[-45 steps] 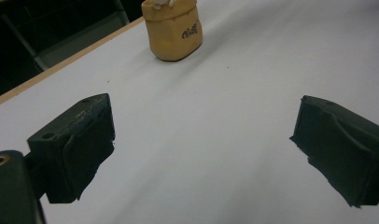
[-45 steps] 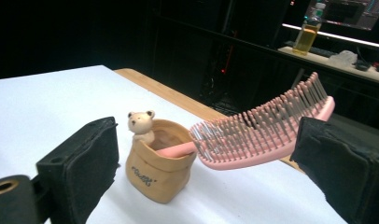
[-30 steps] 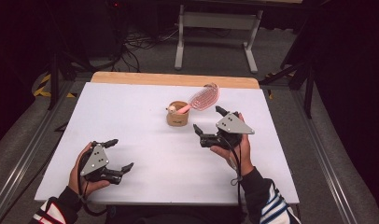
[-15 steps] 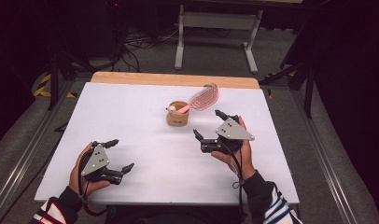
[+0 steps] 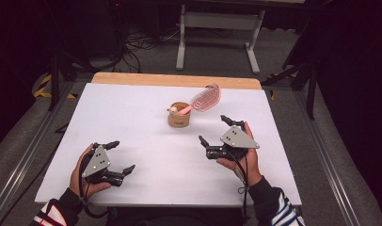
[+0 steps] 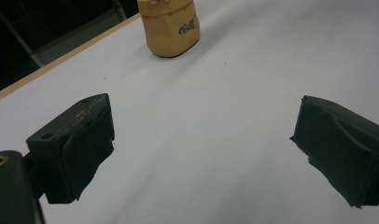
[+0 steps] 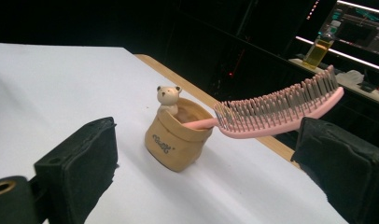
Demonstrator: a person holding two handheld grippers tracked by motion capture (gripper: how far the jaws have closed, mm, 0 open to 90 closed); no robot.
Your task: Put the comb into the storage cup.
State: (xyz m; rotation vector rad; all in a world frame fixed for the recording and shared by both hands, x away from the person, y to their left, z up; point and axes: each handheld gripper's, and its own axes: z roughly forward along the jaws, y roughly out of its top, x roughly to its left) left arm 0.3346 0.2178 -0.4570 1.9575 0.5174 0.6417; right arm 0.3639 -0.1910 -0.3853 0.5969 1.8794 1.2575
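Observation:
A small tan sack-shaped cup (image 5: 179,117) (image 7: 177,139) (image 6: 170,25) with a little bear figure (image 7: 168,99) on its rim stands upright at the table's middle back. A pink hairbrush (image 5: 203,100) (image 7: 276,113) rests with its handle inside the cup, its bristled head sticking out to the right and up. My right gripper (image 5: 215,130) (image 7: 215,172) is open, a short way right and in front of the cup, with nothing between its jaws. My left gripper (image 5: 121,157) (image 6: 204,154) is open near the front left of the table, far from the cup, holding nothing.
The white table top (image 5: 147,141) has a wooden strip (image 5: 175,81) along its far edge. Behind the table stand a grey metal frame (image 5: 217,28) and cables (image 5: 137,40) on the floor. Metal rails (image 5: 24,155) run along both sides.
My right gripper has drawn back toward the person and a little lower, away from the brush. The left gripper, cup and brush have stayed put.

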